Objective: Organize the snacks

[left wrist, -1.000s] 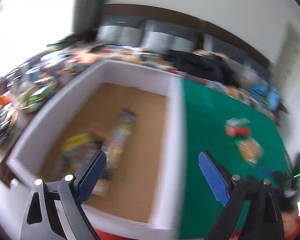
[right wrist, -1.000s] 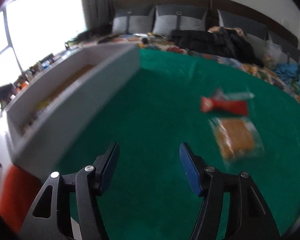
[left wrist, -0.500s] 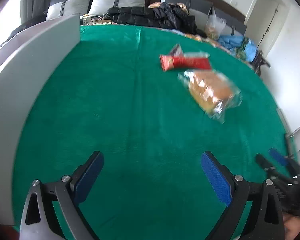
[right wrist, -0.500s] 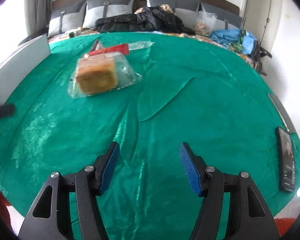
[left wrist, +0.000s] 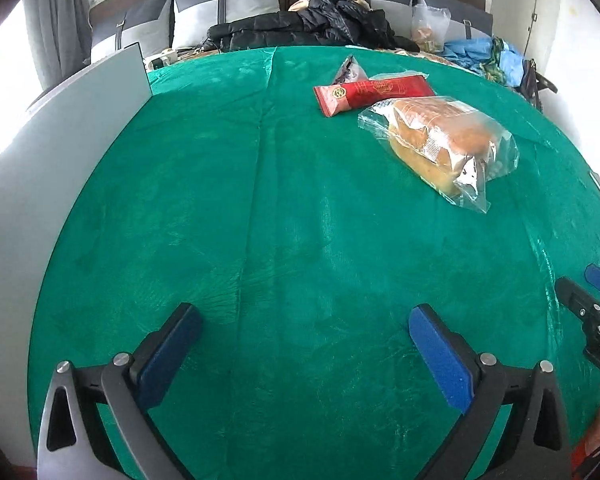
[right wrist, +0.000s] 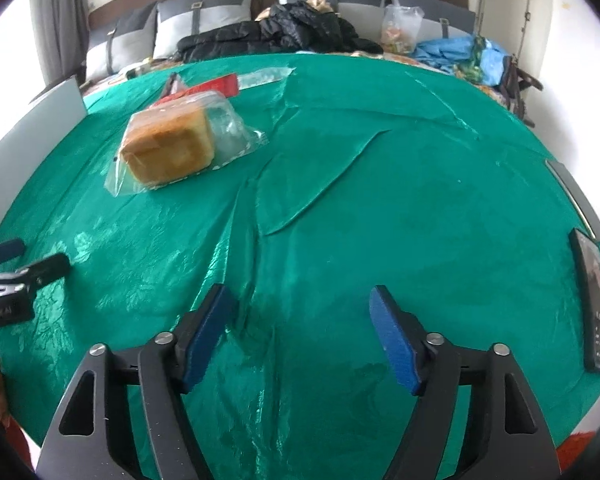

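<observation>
Green cloth (left wrist: 284,240) covers the counter, creased, bare directly under both sets of tongs.

Left tongs (left wrist: 304,336): jaws wide apart, having just opened further, nothing between them; cloth only beneath.

Right tongs (right wrist: 298,320): jaws apart, likewise just opened further, empty; a dark phone (right wrist: 594,304) lies at the counter edge, off to their right.

Bagged bread loaf (left wrist: 440,140): clear wrapper, ahead and right of the left tongs, ahead and left of the right tongs, well apart from both.

Red snack packet (left wrist: 372,94): just beyond the loaf, touching or nearly touching its wrapper. A smaller dark packet (left wrist: 350,70) shows behind it.

White box (left wrist: 60,152): left of the left tongs; only its outer wall is visible, contents hidden.

Farther off: grey cushions and a black jacket (left wrist: 308,26).

Step, judged: reach for the next snack, with three snacks left on the cloth. Next move calls for advancing onto the loaf, closing gently on the soft, slippery wrapper, then carrying it to the box.
</observation>
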Demonstrator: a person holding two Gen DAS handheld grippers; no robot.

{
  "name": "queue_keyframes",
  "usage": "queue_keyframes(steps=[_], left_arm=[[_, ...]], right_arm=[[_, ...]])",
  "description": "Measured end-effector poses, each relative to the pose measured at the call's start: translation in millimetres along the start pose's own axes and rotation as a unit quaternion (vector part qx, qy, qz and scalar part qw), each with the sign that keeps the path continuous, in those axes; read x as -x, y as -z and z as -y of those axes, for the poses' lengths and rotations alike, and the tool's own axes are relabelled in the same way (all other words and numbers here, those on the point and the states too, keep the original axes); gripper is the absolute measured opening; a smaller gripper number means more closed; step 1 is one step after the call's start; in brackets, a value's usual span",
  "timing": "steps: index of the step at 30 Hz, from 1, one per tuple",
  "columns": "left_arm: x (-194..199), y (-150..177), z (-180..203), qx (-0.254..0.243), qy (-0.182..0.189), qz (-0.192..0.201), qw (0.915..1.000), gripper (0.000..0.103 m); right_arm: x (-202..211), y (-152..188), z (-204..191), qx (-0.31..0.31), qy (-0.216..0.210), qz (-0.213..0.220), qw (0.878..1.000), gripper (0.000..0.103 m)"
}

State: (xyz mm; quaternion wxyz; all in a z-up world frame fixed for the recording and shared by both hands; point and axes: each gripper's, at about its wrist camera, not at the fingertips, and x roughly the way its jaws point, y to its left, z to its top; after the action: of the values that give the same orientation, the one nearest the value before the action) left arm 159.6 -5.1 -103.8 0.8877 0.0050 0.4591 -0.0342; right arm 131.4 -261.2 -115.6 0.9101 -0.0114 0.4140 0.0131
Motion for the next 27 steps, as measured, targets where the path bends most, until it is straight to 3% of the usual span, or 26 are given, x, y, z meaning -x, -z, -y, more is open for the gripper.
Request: queue_keyframes(steps=[7,12,18,27], left_arm=[[0,0,0,-0.001,-0.001,-0.004,1.0,0.103],[-17,-30,-6,0.012,-0.009,-0.057,0.9983,0.103],[-36,-53,-11,0.05,-0.039,0.001,0.998,0.103],[-44,-61,-11,0.044,-0.034,0.005,0.9984,0.103]], right_arm=[[2,1,1,-0.006,0.006,0.005,1.0,0.083],[2,1,2,-0.008,0.006,0.003,1.0,0.085],[1,1,3,-0.009,0.006,-0.001,1.0,0.086],[2,2,4,-0.007,0.005,0.001,1.0,0.086]])
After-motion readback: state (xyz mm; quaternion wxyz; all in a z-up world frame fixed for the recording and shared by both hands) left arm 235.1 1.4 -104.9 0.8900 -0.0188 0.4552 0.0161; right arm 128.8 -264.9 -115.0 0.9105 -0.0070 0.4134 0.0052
